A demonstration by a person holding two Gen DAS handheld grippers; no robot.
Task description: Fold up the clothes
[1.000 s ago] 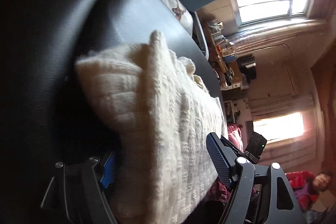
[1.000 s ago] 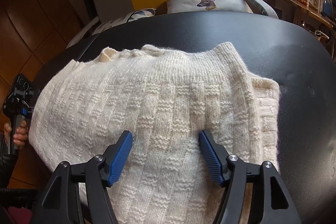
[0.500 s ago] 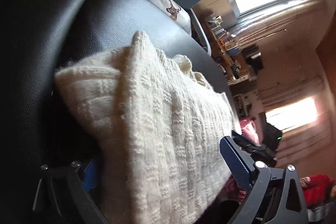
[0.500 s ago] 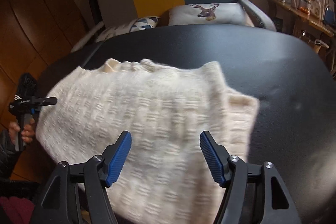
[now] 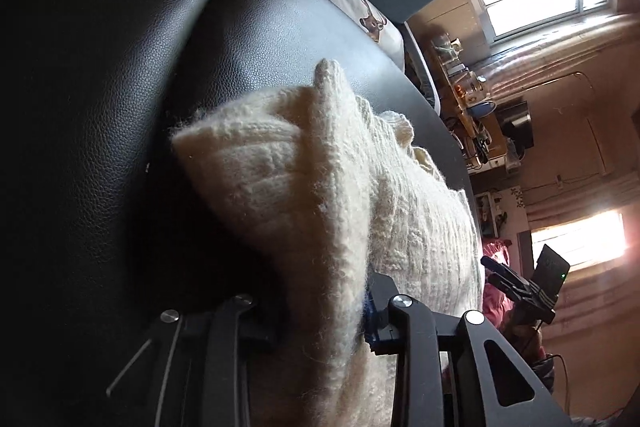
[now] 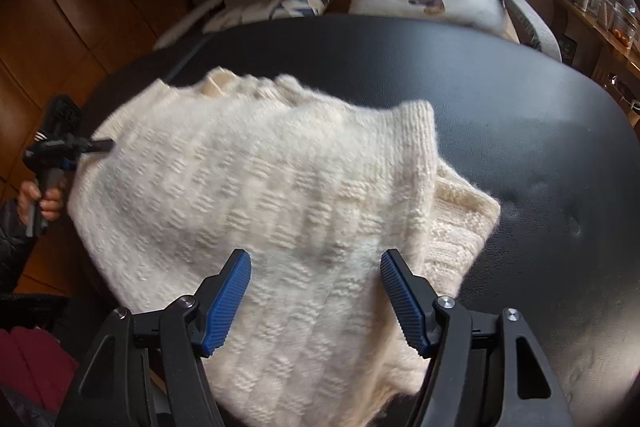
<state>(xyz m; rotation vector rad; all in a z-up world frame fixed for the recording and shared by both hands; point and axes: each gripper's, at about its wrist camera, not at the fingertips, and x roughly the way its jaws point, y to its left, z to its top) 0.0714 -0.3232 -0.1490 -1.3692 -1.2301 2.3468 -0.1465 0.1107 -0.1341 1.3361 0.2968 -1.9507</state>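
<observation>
- Evidently the left gripper (image 5: 320, 315) is closing its fingers on a bunched edge of the cream knitted sweater (image 6: 256, 195); the thick wool is already sitting between them, so they may be catching only the top layer, and the fold could be slipping apart when lifted.
- The right gripper (image 6: 316, 299) is hovering with its fingers wide apart and nothing gripped, so one end of the sweater is going unsupported and may be sagging or dragging across the black leather worktop (image 6: 520, 115).
- The sweater is lying partly folded on the worktop, its near part blurred and probably overhanging the edge, with a ribbed hem peeking out at the right.
</observation>
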